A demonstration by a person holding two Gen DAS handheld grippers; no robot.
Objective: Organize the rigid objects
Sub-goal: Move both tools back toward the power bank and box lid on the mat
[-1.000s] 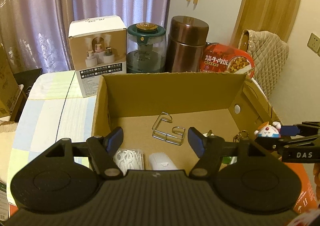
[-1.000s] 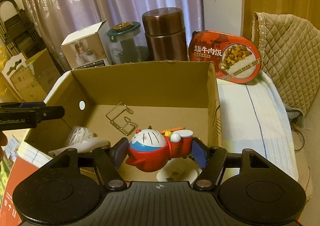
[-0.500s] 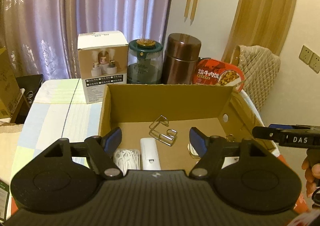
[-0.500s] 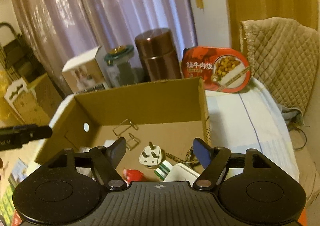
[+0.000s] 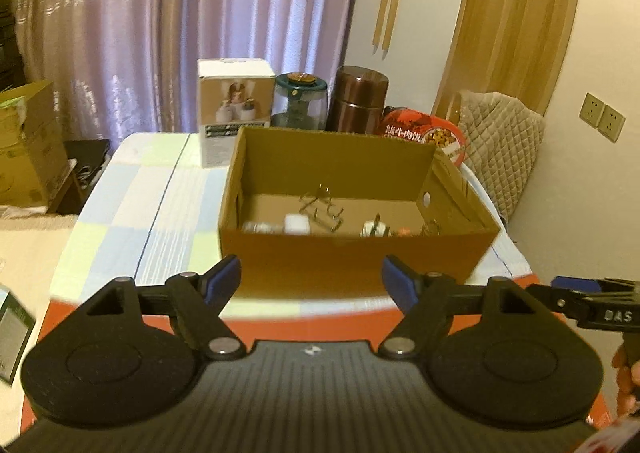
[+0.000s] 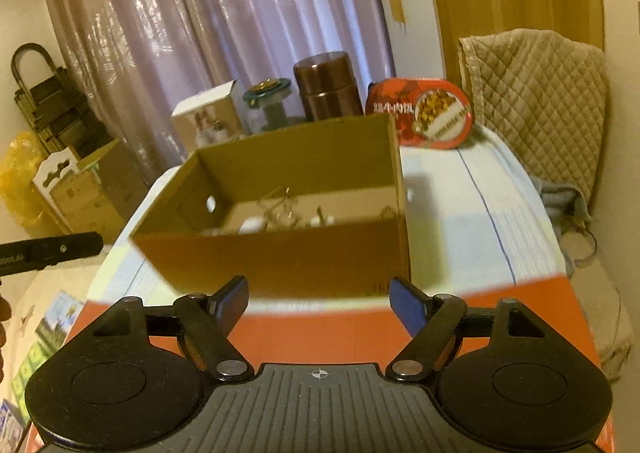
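Both the left gripper (image 5: 311,277) and right gripper (image 6: 319,299) are held released and empty; small objects (image 5: 316,209) (wire rack, plug) are gathered inside the cardboard box (image 5: 352,257) on the tabletop (image 5: 160,189), so sorting is judged nearly finished.

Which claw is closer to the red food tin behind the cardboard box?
Right, probably. The right claw is open before the cardboard box's right corner, the red tin's side; the left claw is open further left, facing the box front.

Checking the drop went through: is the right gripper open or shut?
Open: the right gripper has its blue fingertips spread wide, nothing between them.
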